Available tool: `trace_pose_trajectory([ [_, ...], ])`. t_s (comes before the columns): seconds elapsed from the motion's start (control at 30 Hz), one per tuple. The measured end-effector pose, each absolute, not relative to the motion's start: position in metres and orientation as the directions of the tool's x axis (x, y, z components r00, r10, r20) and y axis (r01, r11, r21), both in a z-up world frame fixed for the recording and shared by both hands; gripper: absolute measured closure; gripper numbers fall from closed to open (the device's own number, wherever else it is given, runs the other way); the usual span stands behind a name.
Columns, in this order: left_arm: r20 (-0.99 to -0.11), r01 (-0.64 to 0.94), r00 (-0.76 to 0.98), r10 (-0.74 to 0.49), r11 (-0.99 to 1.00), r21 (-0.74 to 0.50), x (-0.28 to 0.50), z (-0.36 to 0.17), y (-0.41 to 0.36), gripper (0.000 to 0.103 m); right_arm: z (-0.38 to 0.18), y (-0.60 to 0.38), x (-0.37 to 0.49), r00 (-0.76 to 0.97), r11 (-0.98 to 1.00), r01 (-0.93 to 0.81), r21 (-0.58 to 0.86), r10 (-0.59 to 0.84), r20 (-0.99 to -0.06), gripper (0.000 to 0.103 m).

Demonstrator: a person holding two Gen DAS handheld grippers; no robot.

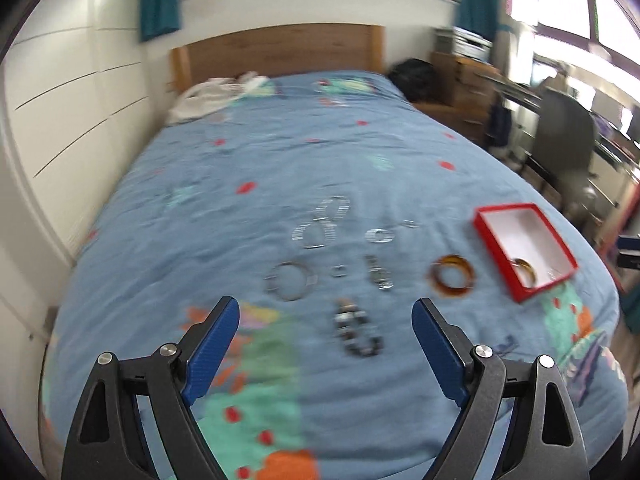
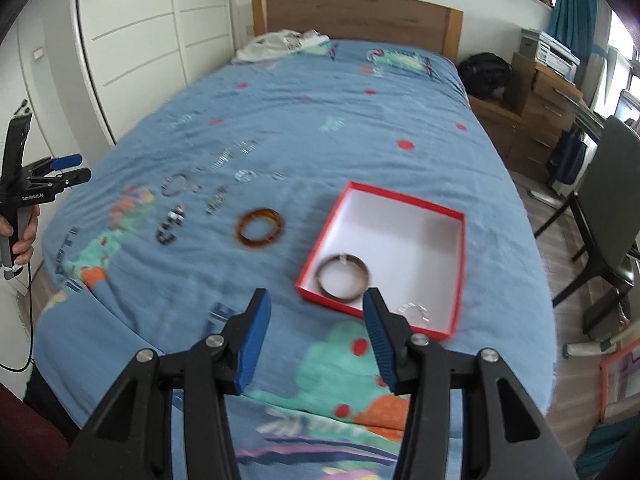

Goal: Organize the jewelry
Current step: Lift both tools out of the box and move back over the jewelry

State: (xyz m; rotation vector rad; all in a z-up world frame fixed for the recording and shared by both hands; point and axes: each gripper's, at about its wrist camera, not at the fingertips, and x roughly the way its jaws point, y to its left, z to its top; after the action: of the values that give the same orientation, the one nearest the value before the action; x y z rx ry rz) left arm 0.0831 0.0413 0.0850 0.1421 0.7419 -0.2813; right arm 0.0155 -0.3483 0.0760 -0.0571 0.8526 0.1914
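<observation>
**A:** Start with the left wrist view. What am I holding?

**B:** Nothing. My left tongs (image 1: 325,318) are spread wide and empty, hanging above the bed (image 1: 224,184). The jewelry lies scattered on the blue cover so each piece can be picked singly, I think. A dark beaded bracelet (image 1: 358,332) lies just beyond the tips, between the two blue pads. Farther off sit a thin silver bangle (image 1: 291,281) to the left and some small silvery pieces, too blurred to name.

**A:** And the box?

**B:** The red box (image 1: 486,236) lies far right, open, with white lining. One brown bangle (image 1: 525,270) is already inside, at its near corner. An amber bangle (image 1: 453,277) waits on the cover just left of the box, well right of my tongs.

**A:** Now the right wrist view.

**B:** My right tongs (image 2: 317,308) are partly spread, pinching nothing. The box (image 2: 404,196) lies just beyond them, its near edge close behind the right pad. The brown bangle (image 2: 342,278) rests inside, between the pads and beyond them, with a clear ring-shaped piece (image 2: 414,312) beside it at the right.

**A:** So the box is the collecting place?

**B:** I judge so. The amber bangle (image 2: 260,227) is farther out on the left, apart from the box. My left tongs (image 2: 68,168) show at the far left, off the bed's side.
</observation>
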Motion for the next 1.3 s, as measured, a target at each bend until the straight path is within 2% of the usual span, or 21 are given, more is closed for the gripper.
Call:
trace_pose_trajectory([
  [0.13, -0.685, 0.218, 0.717, -0.13, 0.975, 0.042, 0.082, 0.076, 0.077, 0.016, 0.076, -0.327, 0.022, 0.654, 0.98, -0.194, 0.054, 0.17, -0.737, 0.057],
  [0.33, -0.716, 0.163, 0.688, -0.115, 0.987, -0.001, 0.09, 0.044, 0.102, 0.016, 0.063, -0.302, 0.041, 0.655, 0.98, -0.181, 0.087, 0.186, -0.732, 0.057],
  [0.7, -0.764, 0.174, 0.629, -0.143, 0.984, -0.04, 0.113, -0.002, 0.092, 0.016, 0.024, -0.282, 0.081, 0.619, 0.978, -0.176, 0.115, 0.201, -0.759, 0.057],
  [1.3, -0.799, 0.184, 0.582, -0.151, 0.982, -0.051, 0.157, -0.04, 0.088, 0.02, -0.021, -0.239, 0.138, 0.571, 0.963, -0.209, 0.171, 0.262, -0.778, 0.057],
])
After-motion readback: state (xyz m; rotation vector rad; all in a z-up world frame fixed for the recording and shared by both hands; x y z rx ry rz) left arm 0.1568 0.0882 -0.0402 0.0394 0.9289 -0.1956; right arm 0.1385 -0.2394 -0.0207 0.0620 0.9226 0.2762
